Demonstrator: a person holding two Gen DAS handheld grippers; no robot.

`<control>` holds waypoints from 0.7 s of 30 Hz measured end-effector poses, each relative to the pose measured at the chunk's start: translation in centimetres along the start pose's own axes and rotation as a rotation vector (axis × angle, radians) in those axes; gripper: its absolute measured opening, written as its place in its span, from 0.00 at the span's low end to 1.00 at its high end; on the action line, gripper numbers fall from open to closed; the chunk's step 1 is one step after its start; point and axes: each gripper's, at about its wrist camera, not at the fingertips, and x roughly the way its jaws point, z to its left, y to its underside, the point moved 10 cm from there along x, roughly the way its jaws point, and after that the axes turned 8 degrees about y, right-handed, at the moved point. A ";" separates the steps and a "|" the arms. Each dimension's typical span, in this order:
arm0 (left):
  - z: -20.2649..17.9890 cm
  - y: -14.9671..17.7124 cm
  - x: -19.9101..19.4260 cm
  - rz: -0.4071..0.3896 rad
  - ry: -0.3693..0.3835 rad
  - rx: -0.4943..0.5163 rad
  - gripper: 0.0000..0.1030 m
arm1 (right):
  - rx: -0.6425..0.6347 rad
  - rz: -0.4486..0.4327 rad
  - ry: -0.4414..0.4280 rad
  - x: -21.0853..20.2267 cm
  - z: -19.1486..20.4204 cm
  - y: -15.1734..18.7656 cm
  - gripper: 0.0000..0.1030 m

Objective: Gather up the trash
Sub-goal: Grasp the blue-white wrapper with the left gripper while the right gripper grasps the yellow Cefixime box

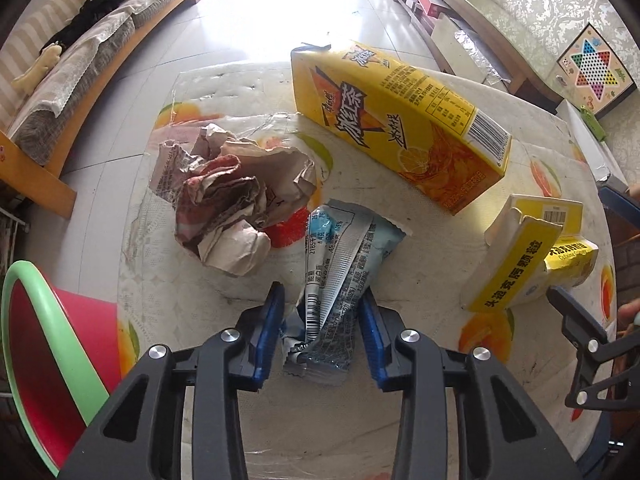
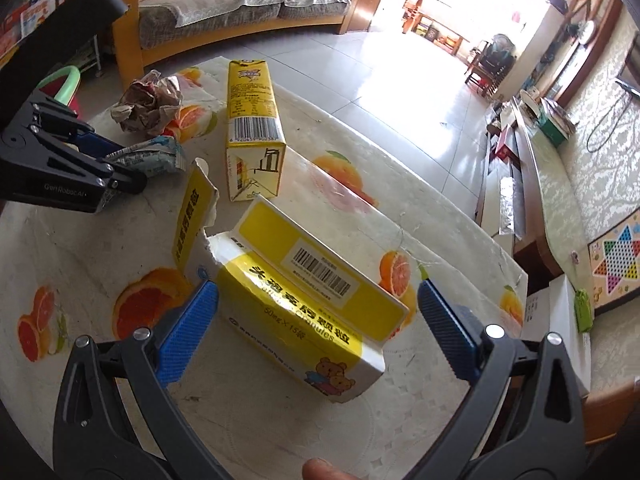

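On the table (image 1: 192, 292), covered in a fruit-print cloth, the left gripper (image 1: 322, 300) points steeply down with its blue pads clamped on the crumpled blue-and-silver wrapper (image 1: 344, 252), which lies near the middle of the table, towards the near edge. Just beyond the wrapper, towards the left edge, sits a wad of brown paper (image 1: 236, 200). A yellow tea carton (image 1: 400, 120) lies on its side towards the far edge. The torn yellow-and-white medicine box (image 2: 304, 300) lies near the right edge, its flap standing up. The right gripper (image 2: 318, 296) hangs over that box with its jaws spread wide, one blue pad on each side of it; neither pad touches the cardboard. A fingertip (image 2: 320, 468) shows at the bottom of the right wrist view. Off the table's left edge, a red bin (image 1: 48, 340) with a green rim stands lower than the tabletop.
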 end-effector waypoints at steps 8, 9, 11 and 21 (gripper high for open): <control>0.4 1.5 -2.3 -0.045 0.043 -0.004 0.29 | -0.111 0.035 -0.056 1.9 1.5 -0.8 0.95; 0.3 1.7 -2.7 -0.053 0.052 -0.002 0.29 | -0.121 0.049 -0.067 2.2 1.8 -0.7 0.95; -0.1 2.1 -3.6 -0.070 0.069 0.000 0.29 | -0.132 0.072 -0.097 2.6 2.3 -0.4 0.95; -0.6 2.5 -7.5 -0.148 0.125 -0.023 0.30 | -0.037 0.096 -0.105 1.3 2.1 0.5 0.70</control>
